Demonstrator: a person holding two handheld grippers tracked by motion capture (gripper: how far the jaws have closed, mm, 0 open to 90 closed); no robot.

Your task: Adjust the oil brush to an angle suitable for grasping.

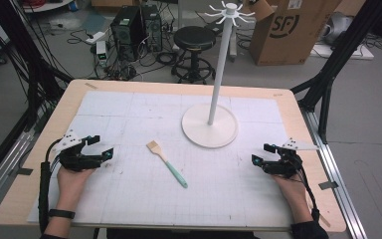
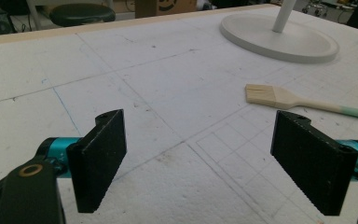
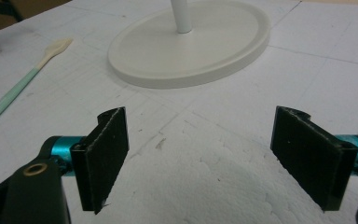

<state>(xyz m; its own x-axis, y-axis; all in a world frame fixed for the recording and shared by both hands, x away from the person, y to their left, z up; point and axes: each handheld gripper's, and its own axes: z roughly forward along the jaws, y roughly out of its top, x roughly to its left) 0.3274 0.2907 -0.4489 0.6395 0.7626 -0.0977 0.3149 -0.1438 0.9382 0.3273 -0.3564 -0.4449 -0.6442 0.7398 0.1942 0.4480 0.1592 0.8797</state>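
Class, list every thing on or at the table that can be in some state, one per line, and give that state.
Brush: lying flat on the table, untouched.
Stand: upright, hooks at its top bare.
Left gripper: open, nothing between its fingers.
Right gripper: open, nothing between its fingers.

1. A light wooden table (image 1: 293, 107) stands in the middle, its top covered by a white gridded sheet (image 1: 129, 114).
2. The floor (image 1: 368, 94) is grey and smooth.
3. A black round stool (image 1: 194, 39) stands just beyond the table's far edge.
4. Two dark computer towers (image 1: 137, 25) sit on the floor to the stool's left, amid tangled cables.
5. A large cardboard box (image 1: 288, 27) stands at the far right.
6. Black frame struts (image 1: 328, 74) flank the table on both sides.
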